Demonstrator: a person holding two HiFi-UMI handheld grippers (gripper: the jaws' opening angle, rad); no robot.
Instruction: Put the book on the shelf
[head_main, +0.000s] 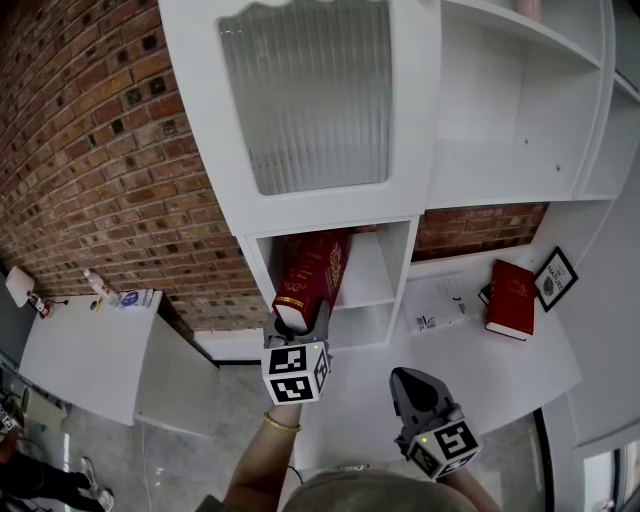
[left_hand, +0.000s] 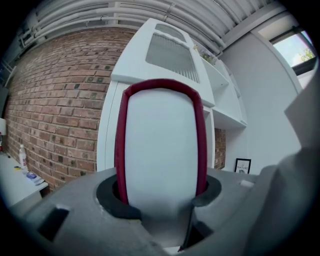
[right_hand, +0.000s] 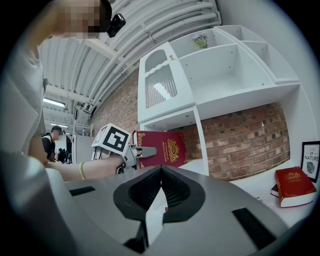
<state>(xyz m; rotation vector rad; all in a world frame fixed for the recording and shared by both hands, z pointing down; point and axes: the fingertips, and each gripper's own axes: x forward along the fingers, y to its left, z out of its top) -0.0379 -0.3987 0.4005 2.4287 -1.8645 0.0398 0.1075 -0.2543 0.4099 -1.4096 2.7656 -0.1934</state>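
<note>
**Head view.** The white shelf unit (head_main: 500, 150) fills 12 o'clock. The ribbed glass of its glass-door cabinet (head_main: 305, 95) hides whatever is inside. Directly below it, the open compartment (head_main: 400, 275) takes the upper part of the dark red book (head_main: 312, 268), which stands tilted near the compartment's left wall. At 6 o'clock of the book, the left gripper (head_main: 296, 318) is clamped on its lower end. The right gripper (head_main: 405, 378) hangs at 5 o'clock over the white desk (head_main: 500, 380), jaws together on nothing. At 3 o'clock on the desk lie a second red book (head_main: 512, 298) and a white paper (head_main: 440, 303), with a picture frame (head_main: 555, 278) beside them.

**Left gripper view.** The dark red book (left_hand: 160, 150) stands at dead centre with its pale page edge towards the camera. A jaw presses on each cover. The shelf unit rises behind it at 12 o'clock.

**Right gripper view.** The right gripper (right_hand: 161, 169) has its pads meeting, empty. At 11 o'clock beyond it, the left gripper (right_hand: 144, 151) holds the dark red book (right_hand: 167, 148), whose far end is inside the compartment. The second red book lies at 4 o'clock. A flower sprig (right_hand: 200, 40) sits on the top shelf at 12 o'clock.

**Count.** Two red books, two grippers, one frame, one paper, one flower sprig.
</note>
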